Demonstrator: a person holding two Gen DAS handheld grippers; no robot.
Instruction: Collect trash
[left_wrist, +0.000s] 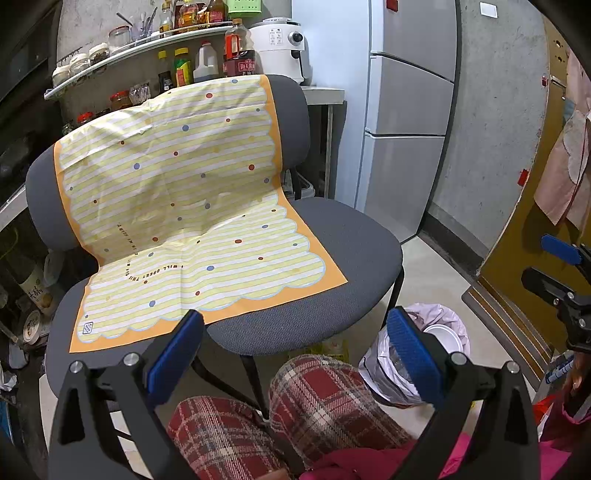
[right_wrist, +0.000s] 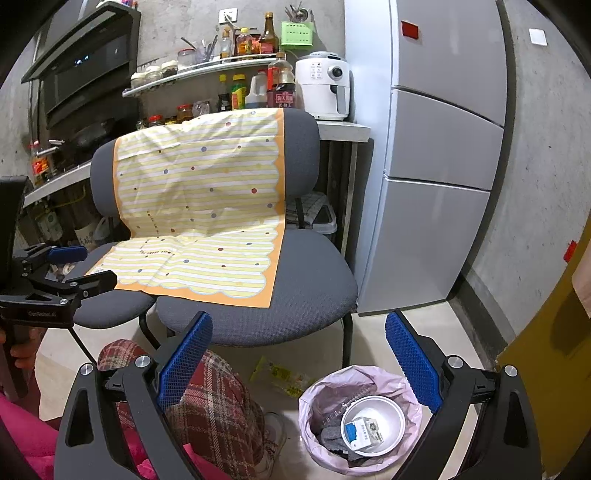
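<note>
The right gripper (right_wrist: 299, 354) hangs with its blue pads wide apart and nothing between them, above the floor in front of the chair (right_wrist: 258, 306); the left gripper (left_wrist: 295, 354) is likewise spread and empty, held over the person's plaid-clad knee (left_wrist: 317, 391) near the chair's front edge; just below the right gripper stands the bin (right_wrist: 354, 421), lined with a pink bag and already holding a white bowl (right_wrist: 373, 417) with a small carton (right_wrist: 364, 430) in it; the piece of trash not yet collected appears to be the yellow wrapper (right_wrist: 284, 376) lying flat on the floor between the chair legs and the bin; the step in hand is judged to be the reach for that wrapper, which calls for lowering one gripper to floor level and pinching a thin, limp edge; room is tight, with the chair leg just behind, the knee to the left and the bin rim to the right; the cloth (right_wrist: 207, 206) draped over the chair bears no trash.
</note>
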